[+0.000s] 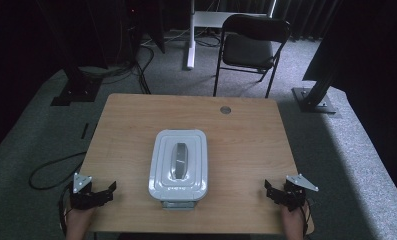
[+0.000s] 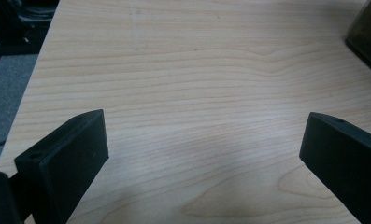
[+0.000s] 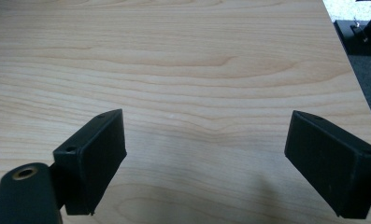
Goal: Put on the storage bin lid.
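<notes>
While both hands sit at the near corners of the light wooden table [image 1: 246, 125], the white rectangular lidded container with a grey handle [image 1: 179, 162] is in the middle, well apart from either one. Left gripper [image 1: 107, 192] and right gripper [image 1: 270, 190] both have their jaws spread wide over bare wood, gripping nothing.

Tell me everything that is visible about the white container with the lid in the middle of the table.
The white lidded container is rectangular with rounded corners and looks like glossy plastic or enamel. Its lid is on, with stepped ridges round the edge and a long grey handle down the middle. It sits flat near the centre of the wooden table, slightly toward the person's side, its long side running away from the person. A small grey part juts out under its near edge. Neither pair of tongs touches it.
</notes>
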A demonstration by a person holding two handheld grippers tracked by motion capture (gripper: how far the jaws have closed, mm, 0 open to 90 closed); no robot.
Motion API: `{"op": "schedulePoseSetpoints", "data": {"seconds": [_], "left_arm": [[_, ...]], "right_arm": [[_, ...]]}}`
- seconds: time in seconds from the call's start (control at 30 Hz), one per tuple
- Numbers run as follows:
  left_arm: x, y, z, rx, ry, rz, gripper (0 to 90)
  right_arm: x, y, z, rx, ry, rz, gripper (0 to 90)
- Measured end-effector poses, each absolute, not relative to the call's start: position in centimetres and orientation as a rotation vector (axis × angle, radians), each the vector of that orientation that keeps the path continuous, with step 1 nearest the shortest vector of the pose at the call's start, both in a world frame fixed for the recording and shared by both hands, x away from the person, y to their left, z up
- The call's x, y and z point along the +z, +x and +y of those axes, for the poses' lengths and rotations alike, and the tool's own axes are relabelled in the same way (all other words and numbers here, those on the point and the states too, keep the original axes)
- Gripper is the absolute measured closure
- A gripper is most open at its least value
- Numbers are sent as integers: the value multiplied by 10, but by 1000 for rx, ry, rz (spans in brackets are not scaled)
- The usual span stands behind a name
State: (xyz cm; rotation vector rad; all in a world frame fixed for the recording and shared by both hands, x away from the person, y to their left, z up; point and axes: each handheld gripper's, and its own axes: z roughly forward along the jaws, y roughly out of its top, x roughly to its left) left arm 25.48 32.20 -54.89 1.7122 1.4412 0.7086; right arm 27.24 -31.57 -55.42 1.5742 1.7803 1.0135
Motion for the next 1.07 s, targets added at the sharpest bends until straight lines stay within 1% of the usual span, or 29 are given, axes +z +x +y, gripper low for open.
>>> {"op": "schedulePoseSetpoints", "data": {"seconds": [0.13,0.6,0.7,1.07], "left_arm": [[-548,255,326,712,1702,1434,19],[-551,259,340,769,1669,1506,20],[-551,258,341,785,1660,1513,19],[-551,258,347,819,1642,1553,20]], "right_arm": [[-557,274,-317,975,1580,1768,118],[-560,278,-323,910,1661,1726,119],[-560,279,-322,853,1651,1734,119],[-561,280,-324,876,1671,1746,119]]}}
